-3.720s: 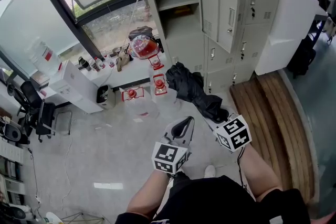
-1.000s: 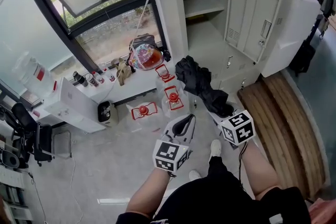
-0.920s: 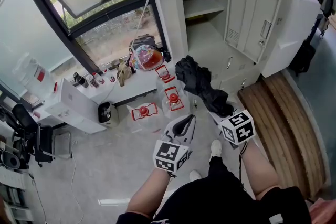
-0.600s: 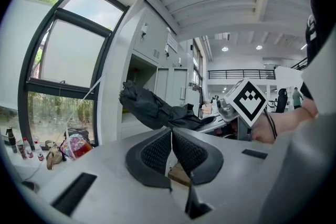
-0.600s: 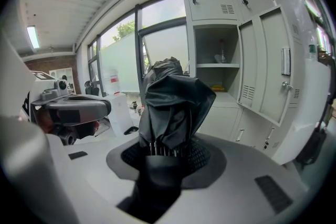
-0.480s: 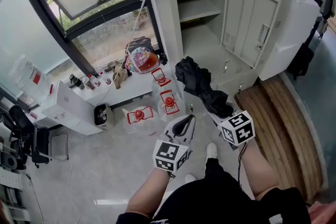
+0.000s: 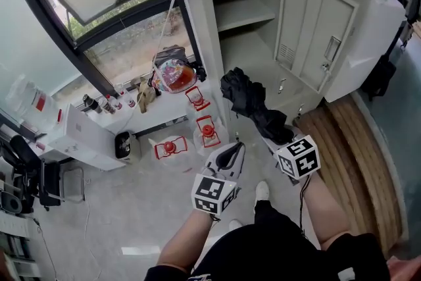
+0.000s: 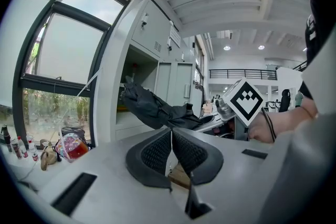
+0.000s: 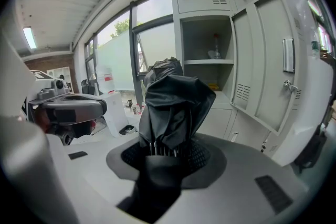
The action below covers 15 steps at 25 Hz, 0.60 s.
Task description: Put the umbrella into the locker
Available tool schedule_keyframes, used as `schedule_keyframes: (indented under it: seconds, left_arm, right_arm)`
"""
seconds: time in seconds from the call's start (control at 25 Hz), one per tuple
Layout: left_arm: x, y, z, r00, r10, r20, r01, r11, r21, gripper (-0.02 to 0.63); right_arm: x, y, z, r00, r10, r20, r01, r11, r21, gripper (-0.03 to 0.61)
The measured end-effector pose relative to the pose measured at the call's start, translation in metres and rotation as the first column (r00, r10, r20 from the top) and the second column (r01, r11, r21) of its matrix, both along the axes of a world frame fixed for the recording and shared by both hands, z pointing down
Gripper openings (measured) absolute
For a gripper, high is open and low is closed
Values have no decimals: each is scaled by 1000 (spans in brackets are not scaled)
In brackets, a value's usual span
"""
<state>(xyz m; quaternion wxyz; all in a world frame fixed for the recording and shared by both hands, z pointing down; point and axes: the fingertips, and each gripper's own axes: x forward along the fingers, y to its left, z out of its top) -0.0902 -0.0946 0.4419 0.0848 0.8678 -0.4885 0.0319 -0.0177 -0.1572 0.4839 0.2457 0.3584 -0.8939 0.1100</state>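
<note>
A folded black umbrella sticks out ahead of my right gripper, which is shut on its lower part; its bunched canopy points at the grey locker. In the right gripper view the umbrella fills the space between the jaws of the gripper. The open compartment with one shelf lies just beyond it, its door swung out to the right. My left gripper hangs beside it to the left; in the left gripper view its pads meet with nothing between them.
Water jugs with red caps stand on the floor below the locker. A window ledge at the left carries a colourful bag and small bottles. A wooden platform lies at the right, with a white box at the left.
Both grippers and the umbrella have moved closer to the locker. The open compartment now sits larger and further left in the head view. Both grips look the same.
</note>
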Motion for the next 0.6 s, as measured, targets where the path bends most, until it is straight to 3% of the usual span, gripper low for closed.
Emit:
schedule_keyframes:
  seconds: [0.6]
  left_arm:
    - [33, -64, 12, 999, 39, -6, -39, 999, -30, 19]
  right_arm:
    - [27, -66, 12, 999, 20, -25, -21, 1000, -19, 210]
